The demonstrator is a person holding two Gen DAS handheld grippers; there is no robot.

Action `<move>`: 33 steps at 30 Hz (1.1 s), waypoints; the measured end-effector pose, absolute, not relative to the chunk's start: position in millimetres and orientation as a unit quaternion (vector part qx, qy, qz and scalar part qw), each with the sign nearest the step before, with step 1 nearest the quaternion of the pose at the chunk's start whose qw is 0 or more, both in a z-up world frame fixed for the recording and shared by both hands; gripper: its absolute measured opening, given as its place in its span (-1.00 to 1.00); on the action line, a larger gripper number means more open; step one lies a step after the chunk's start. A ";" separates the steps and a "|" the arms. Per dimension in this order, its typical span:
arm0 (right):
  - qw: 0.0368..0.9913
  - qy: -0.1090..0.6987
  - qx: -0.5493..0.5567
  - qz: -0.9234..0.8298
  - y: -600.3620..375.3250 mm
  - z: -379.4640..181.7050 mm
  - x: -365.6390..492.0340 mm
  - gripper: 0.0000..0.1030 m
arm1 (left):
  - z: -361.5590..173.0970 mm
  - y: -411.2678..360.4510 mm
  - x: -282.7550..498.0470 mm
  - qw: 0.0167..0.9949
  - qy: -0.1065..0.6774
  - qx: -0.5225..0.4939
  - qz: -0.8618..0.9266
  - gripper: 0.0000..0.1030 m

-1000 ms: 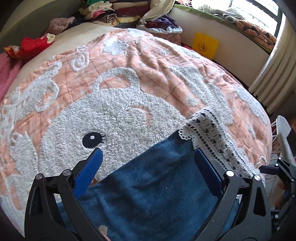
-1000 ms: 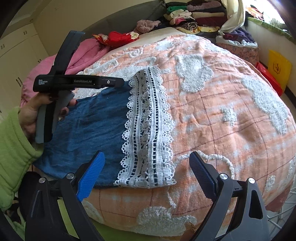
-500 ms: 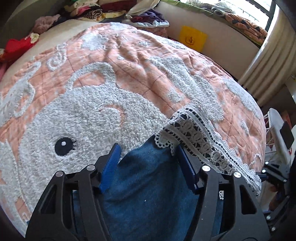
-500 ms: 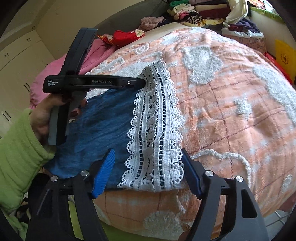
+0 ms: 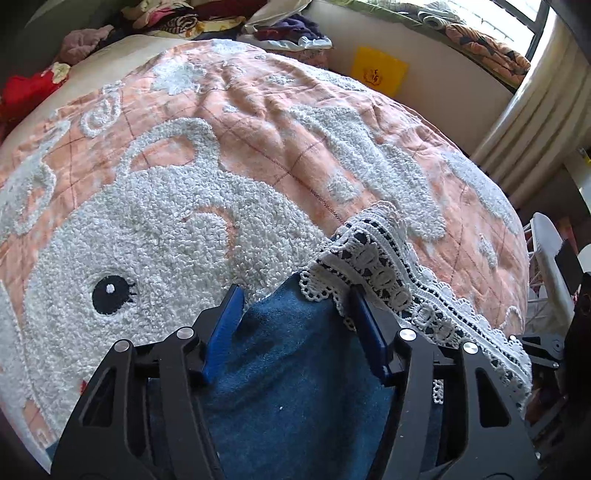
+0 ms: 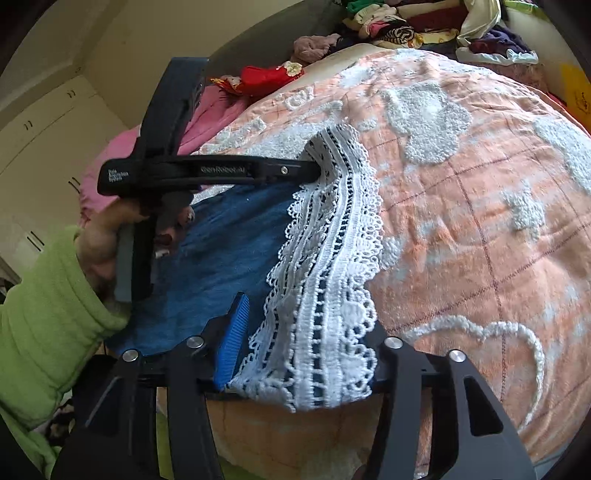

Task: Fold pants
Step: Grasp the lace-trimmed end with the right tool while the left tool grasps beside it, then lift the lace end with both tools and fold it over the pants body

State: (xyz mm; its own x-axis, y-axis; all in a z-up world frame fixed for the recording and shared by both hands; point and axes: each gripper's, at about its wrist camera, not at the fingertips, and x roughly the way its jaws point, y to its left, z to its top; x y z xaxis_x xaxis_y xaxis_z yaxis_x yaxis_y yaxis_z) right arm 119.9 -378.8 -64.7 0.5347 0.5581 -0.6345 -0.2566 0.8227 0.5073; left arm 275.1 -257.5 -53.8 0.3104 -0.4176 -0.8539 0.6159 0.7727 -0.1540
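The pants (image 5: 295, 387) are blue denim with a white lace hem (image 5: 384, 258) and lie on the bed; they show in the right wrist view (image 6: 221, 251) with the lace (image 6: 332, 258) across them. My left gripper (image 5: 295, 314) straddles the far corner of the pants, its blue pads closing on the fabric at the lace edge; it also shows in the right wrist view (image 6: 314, 171). My right gripper (image 6: 303, 339) straddles the near corner of the lace hem, and the lace covers its right pad.
The bed is covered by an orange quilt (image 5: 258, 122) with white tufted shapes. Piles of clothes (image 5: 221, 18) lie at its far end. A yellow bag (image 5: 378, 72) leans on the wall. Curtains (image 5: 535, 122) hang at the right.
Both grippers have moved forward onto the pants' hem corners and their jaws have narrowed a great deal. The lace hem has bunched and lifted at both corners.
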 end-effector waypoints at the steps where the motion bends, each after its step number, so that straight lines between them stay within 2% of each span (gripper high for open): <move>1: 0.858 0.419 0.178 0.238 -378.7 -63.7 120.6 -0.28 | -51.9 -258.7 273.7 0.801 0.494 0.101 -0.323 -0.31; 4: 0.856 0.420 0.178 0.244 -378.5 -59.6 121.1 -0.42 | -46.0 -263.2 266.9 0.798 0.490 0.111 -0.332 -0.79; 6: 0.856 0.416 0.175 0.253 -375.4 -54.4 119.2 -0.47 | -44.3 -263.5 263.4 0.800 0.485 0.118 -0.334 -0.83; 15: 0.868 0.390 0.136 0.275 -349.7 -14.3 104.0 -0.48 | -10.3 -242.9 249.7 0.819 0.453 0.082 -0.342 -0.85; 24: 0.876 0.360 0.082 0.309 -307.4 32.4 91.5 -0.48 | 32.7 -183.4 235.1 0.846 0.411 0.019 -0.341 -0.86; 33: 0.858 0.363 0.012 0.363 -228.4 42.3 91.0 -0.48 | 29.2 -113.8 220.6 0.859 0.400 -0.033 -0.319 -0.85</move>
